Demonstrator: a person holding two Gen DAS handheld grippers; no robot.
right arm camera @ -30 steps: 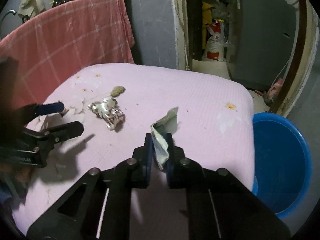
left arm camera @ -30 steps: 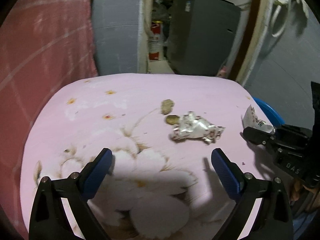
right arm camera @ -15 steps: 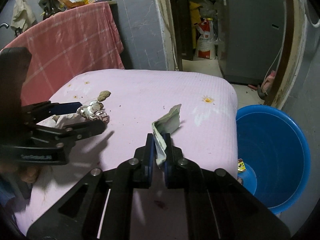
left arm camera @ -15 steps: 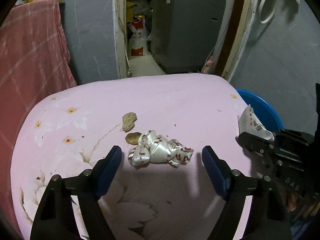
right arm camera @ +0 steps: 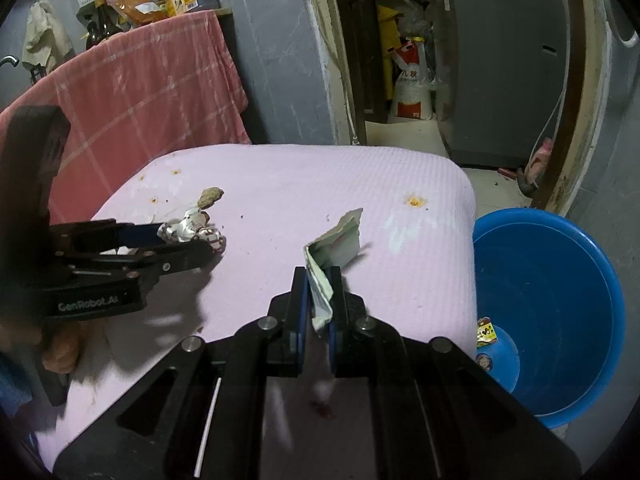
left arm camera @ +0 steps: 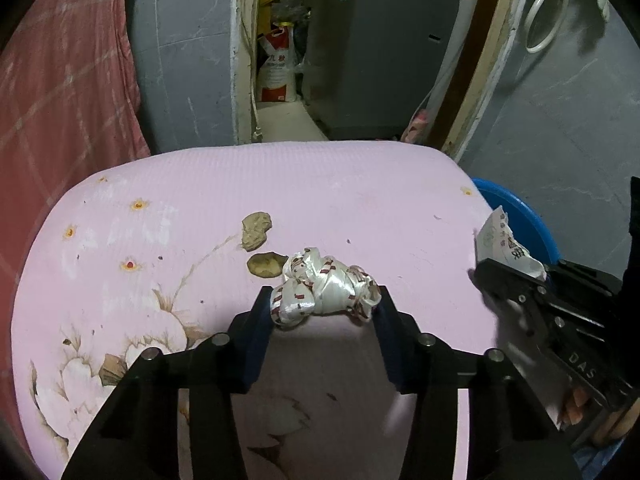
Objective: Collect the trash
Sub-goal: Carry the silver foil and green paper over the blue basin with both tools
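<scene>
The left gripper (left arm camera: pixel 324 308) has just been closing on the wrapper (left arm camera: pixel 326 290), which lies on the pink table (left arm camera: pixel 360 184) with both pads touching its ends. Squeeze until firm (it crumples), then lift clear of the 2 scraps (left arm camera: pixel 256 230). The right gripper (right arm camera: pixel 319 300) pinches a packet (right arm camera: pixel 334 244), near the basin (right arm camera: pixel 560 280)

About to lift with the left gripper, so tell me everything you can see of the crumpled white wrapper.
The wrapper is a shiny white foil or plastic wad with small red-brown printed marks, twisted and bunched into a lump. It lies on the pink sheet, between the left gripper fingers, which have just been closing and now touch both its ends. A brown scrap lies against its far left edge.
</scene>
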